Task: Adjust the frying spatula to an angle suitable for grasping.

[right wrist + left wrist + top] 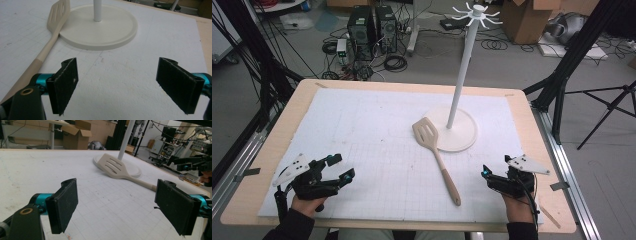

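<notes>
Both tongs, left (pixel 343 167) and right (pixel 485 174), sit wide open and empty on the tabletop (pixel 377 130), spatula (pixel 435 151) untouched against the rack (pixel 457 125) base, so grabbing its handle looks next.

Even, soft overhead light fell across all views, casting only faint shadows on the white gridded foam mat (pixel 377 140). The high view looked soft and low-resolution; both gripper views blurred toward their bottom corners.

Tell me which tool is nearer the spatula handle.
Right. The right tool sits just right of the spatula handle; the left tool lies far to its left.
</notes>
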Demonstrator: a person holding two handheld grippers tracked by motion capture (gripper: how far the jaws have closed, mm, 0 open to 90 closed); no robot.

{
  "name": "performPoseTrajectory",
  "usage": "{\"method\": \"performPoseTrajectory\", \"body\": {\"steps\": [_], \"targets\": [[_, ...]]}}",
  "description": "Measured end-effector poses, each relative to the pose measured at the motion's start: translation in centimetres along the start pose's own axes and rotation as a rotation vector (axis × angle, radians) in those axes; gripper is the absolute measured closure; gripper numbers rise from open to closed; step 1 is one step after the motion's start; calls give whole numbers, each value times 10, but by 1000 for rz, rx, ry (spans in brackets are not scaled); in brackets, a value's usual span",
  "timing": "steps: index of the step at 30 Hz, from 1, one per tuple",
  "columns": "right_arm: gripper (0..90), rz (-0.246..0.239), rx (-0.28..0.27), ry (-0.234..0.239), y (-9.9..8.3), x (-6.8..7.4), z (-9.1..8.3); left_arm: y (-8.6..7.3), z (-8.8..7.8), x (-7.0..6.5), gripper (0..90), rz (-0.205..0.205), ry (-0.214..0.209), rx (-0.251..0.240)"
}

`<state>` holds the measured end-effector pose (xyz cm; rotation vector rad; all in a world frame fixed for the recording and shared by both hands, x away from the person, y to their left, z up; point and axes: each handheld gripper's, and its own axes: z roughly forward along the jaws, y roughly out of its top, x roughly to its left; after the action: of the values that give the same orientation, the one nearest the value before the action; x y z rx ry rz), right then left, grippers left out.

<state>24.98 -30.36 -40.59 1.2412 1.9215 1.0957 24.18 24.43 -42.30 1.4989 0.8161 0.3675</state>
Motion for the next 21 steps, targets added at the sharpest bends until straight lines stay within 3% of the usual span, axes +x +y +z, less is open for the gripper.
{"method": "performPoseTrajectory", "body": {"steps": [6, 13, 21], "targets": [[166, 22, -5, -10, -1, -2, 0, -1, -1, -1, 194, -1, -1, 10], [165, 2, -10, 3, 3, 4, 2, 0, -4, -4, 193, 15, -2, 13], [165, -56, 5, 101, 12, 31, 14, -1, -2, -2, 193, 9, 1, 29]]}}
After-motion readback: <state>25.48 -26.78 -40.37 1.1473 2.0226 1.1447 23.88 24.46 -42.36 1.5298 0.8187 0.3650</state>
